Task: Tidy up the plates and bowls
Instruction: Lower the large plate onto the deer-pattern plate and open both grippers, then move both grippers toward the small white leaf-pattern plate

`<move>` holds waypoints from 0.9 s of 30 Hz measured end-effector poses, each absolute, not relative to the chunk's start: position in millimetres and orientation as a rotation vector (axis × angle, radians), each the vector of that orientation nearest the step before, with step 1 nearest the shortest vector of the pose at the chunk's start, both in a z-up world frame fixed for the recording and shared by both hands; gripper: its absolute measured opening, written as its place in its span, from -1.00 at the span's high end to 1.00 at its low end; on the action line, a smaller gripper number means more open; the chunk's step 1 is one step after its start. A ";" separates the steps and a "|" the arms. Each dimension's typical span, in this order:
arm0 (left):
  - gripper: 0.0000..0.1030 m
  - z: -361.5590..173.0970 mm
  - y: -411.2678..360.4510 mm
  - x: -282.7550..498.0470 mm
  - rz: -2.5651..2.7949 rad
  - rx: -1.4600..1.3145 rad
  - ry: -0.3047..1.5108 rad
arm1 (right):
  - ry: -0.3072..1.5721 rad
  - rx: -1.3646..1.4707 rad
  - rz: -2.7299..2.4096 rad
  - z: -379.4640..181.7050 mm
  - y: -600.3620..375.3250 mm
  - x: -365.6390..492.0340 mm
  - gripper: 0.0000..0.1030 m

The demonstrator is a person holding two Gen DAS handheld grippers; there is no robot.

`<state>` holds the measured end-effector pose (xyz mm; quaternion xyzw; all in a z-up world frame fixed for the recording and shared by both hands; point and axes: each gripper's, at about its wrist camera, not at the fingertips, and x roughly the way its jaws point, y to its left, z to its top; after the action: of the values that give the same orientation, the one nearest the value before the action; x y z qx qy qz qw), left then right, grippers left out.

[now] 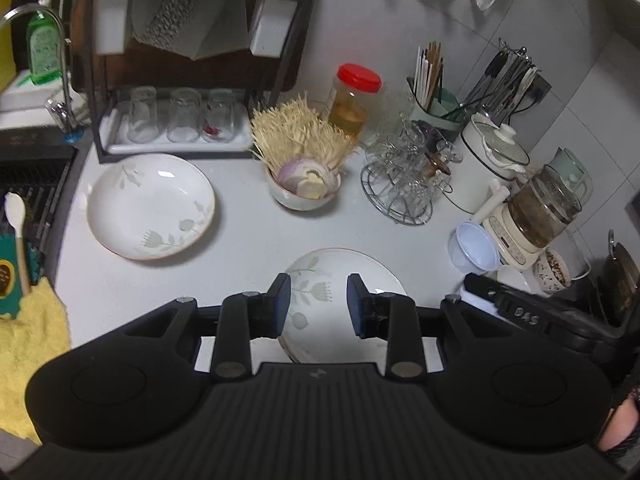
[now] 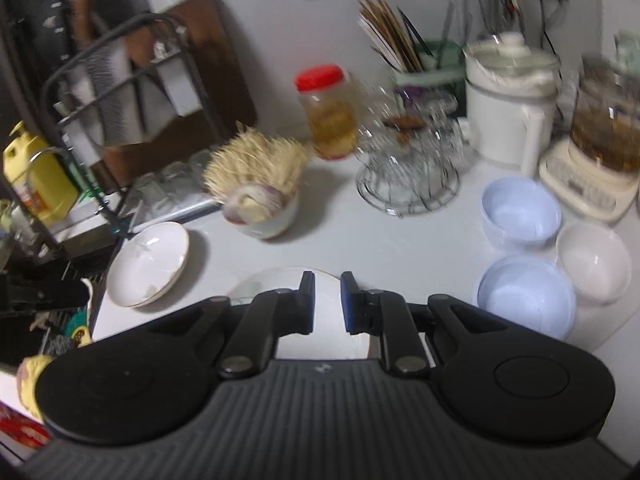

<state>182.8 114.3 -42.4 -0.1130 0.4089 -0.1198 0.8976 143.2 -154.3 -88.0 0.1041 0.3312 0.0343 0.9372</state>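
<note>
The pale tabletop (image 1: 248, 248) carried two floral plates (image 1: 151, 206) (image 1: 340, 280), a bowl of onion (image 1: 306, 188), a red-lidded jar (image 1: 354, 100), a wire glass rack (image 1: 404, 184) and three small bowls (image 2: 520, 210) (image 2: 526, 296) (image 2: 594, 262).

- Near plate (image 1: 340, 280): white, shallow, pale flower print, thin gold rim; lies flat on the surface, its near part hidden.
- Far plate (image 1: 151, 206): same print and rim, flat, upright, empty, well apart to the left.
- Two pale blue bowls (image 2: 526, 296) (image 2: 520, 210): upright, empty, on the right, one behind the other.
- White bowl (image 2: 594, 262): upright, empty, just beside both blue ones.
</note>
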 end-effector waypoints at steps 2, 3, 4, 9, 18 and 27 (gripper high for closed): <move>0.31 -37.3 117.5 172.0 -0.228 -0.228 0.822 | 0.642 0.202 0.081 -75.3 -151.7 133.7 0.66; 0.31 -34.8 119.4 166.8 -0.222 -0.231 0.815 | 0.630 0.208 0.092 -69.7 -151.1 129.5 0.66; 0.31 -32.1 121.7 160.5 -0.218 -0.233 0.804 | 0.621 0.214 0.102 -64.7 -150.3 125.3 0.66; 0.31 -23.3 126.3 138.4 -0.203 -0.224 0.767 | 0.582 0.236 0.150 -45.4 -142.7 101.9 0.66; 0.31 -7.7 131.9 97.5 -0.169 -0.220 0.723 | 0.548 0.253 0.224 -31.9 -121.2 64.7 0.66; 0.16 -2.2 137.1 58.3 -0.108 -0.213 0.701 | 0.548 0.241 0.297 -25.7 -104.3 46.7 0.66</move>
<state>58.3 137.1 -2.2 -0.1040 0.3426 -0.0530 0.9322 46.7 -104.3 -25.8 0.1184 0.2689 0.1456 0.9447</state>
